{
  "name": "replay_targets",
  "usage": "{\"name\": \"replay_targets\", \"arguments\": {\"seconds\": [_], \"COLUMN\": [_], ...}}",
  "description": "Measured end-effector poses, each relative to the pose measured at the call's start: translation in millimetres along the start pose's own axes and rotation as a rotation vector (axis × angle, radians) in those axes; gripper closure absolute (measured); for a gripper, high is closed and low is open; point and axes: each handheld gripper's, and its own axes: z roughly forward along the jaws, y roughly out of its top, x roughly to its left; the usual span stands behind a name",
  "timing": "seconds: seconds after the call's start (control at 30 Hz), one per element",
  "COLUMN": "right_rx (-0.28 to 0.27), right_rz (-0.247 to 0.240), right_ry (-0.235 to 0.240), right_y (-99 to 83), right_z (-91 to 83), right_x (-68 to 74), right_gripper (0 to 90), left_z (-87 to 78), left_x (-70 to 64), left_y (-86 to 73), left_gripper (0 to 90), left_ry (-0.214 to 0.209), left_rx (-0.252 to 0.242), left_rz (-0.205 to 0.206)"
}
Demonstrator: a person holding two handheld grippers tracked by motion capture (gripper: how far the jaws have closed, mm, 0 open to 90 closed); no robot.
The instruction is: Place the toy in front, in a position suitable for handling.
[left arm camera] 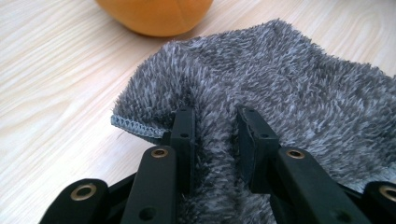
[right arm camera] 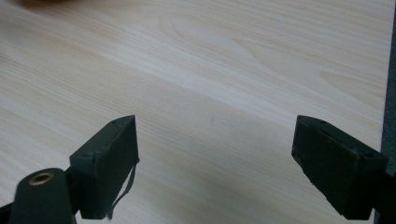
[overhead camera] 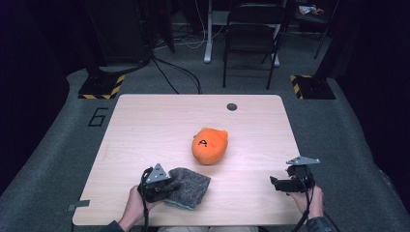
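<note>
A fluffy grey cloth (overhead camera: 189,186) lies folded near the table's front edge, left of centre. My left gripper (overhead camera: 171,186) is at the cloth's left edge. In the left gripper view its jaws pinch a raised fold of the grey cloth (left arm camera: 280,84), with the left gripper (left arm camera: 215,128) shut on it. An orange plush toy (overhead camera: 209,145) with a small black face mark sits mid-table just behind the cloth, and the orange plush toy (left arm camera: 154,16) peeks in at the top of that view. My right gripper (overhead camera: 274,183) hovers at the front right, and the right gripper (right arm camera: 215,140) stands open over bare wood.
The light wooden table (overhead camera: 145,125) has a dark round grommet hole (overhead camera: 232,107) near its far edge. A black folding chair (overhead camera: 251,38) and cables stand on the grey floor beyond. The table's right edge (right arm camera: 390,93) is close to my right gripper.
</note>
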Motion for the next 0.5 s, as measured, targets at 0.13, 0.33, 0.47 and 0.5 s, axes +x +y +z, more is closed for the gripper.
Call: {"name": "replay_targets", "arguments": {"seconds": [0.13,0.33,0.47,0.5], "right_rx": [0.004,-0.003,-0.004,-0.005], "right_rz": [0.02,0.031,0.032,0.031], "right_ry": [-0.009,-0.016,-0.019,-0.021], "right_y": [-4.7,-8.8,-9.7,-10.0], "right_z": [-4.3,-7.3,-8.2,-8.2], "right_x": [-1.6,-2.5,-3.4,-3.6], "right_gripper": [13.7,13.7,13.7,13.7], "left_z": [10.0,27.9,39.1,41.9], "left_x": [-5.4,-15.3,-22.7,-24.9], "left_y": [5.7,15.7,24.1,26.1], "left_gripper": [70.0,70.0,70.0,69.9], "left_ry": [-0.031,-0.067,-0.094,-0.097], "left_rx": [0.017,0.022,0.03,0.028], "left_rz": [0.024,0.053,0.076,0.081]}}
